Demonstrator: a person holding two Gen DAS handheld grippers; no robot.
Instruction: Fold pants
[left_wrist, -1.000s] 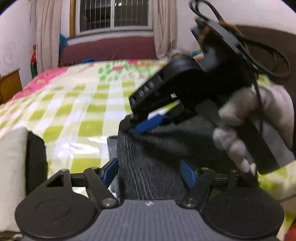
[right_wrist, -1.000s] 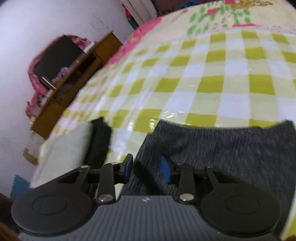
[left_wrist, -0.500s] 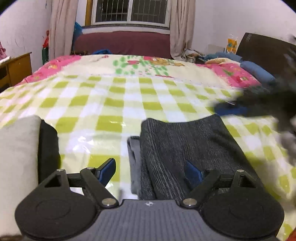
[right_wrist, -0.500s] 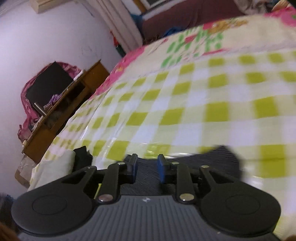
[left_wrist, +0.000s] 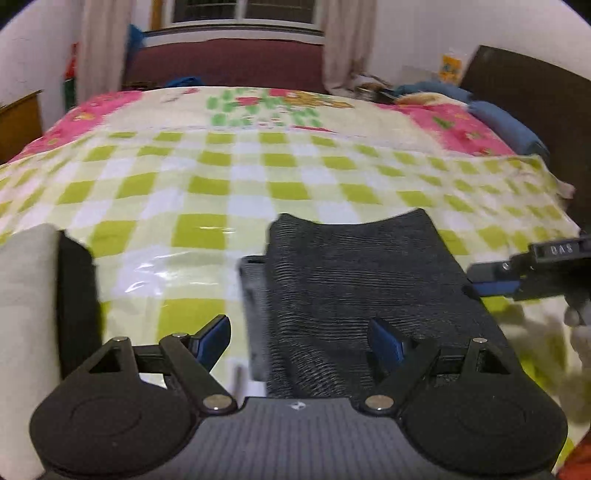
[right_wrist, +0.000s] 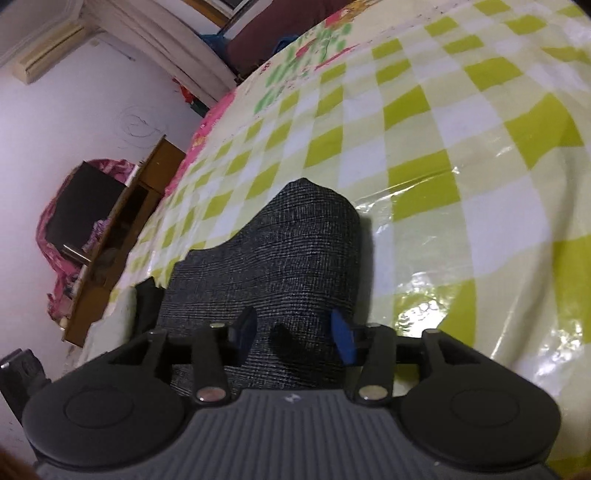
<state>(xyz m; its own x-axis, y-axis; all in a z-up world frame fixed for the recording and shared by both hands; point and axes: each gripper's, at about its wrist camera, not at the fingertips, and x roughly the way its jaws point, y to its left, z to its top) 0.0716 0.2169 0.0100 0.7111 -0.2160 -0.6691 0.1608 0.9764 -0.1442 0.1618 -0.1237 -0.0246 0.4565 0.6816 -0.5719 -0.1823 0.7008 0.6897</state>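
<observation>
Lying folded — one pants (left_wrist: 354, 280) bundle

One marking is legible. In the left wrist view, pale capital letters reading "DAS" or "OAS" are printed on the black body of the right gripper (left_wrist: 491, 286), at the right edge of the frame; the first letter cannot be settled. A small pale emblem is moulded on each camera-side gripper housing, but it is not readable as text.
</observation>
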